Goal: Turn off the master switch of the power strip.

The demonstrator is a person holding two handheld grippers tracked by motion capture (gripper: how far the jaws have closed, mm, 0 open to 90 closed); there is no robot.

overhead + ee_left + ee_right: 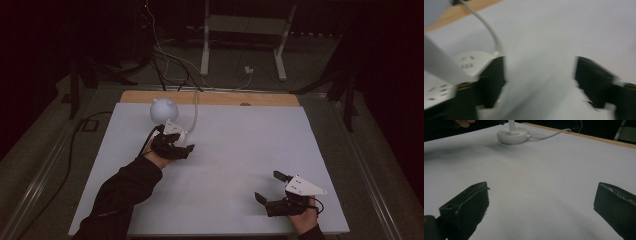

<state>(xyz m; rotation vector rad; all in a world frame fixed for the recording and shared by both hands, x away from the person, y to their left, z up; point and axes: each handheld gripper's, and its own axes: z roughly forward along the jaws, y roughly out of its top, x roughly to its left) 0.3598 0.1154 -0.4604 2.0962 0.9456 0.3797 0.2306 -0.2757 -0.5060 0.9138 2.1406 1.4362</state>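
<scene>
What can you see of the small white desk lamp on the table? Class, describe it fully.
The small white desk lamp looks like smooth plastic. It has a rounded globe head on a thin stem rising from a round, flat base. It stands upright near the far left of the white table sheet. A white cable runs from the base toward the far wooden edge. The left hand-held gripper, jaws open, sits right beside the base; contact cannot be told.

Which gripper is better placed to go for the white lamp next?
Left. The left gripper is open right beside the lamp's base, under its round head. The right gripper, also open, sits at the near edge, across the white board.
</scene>
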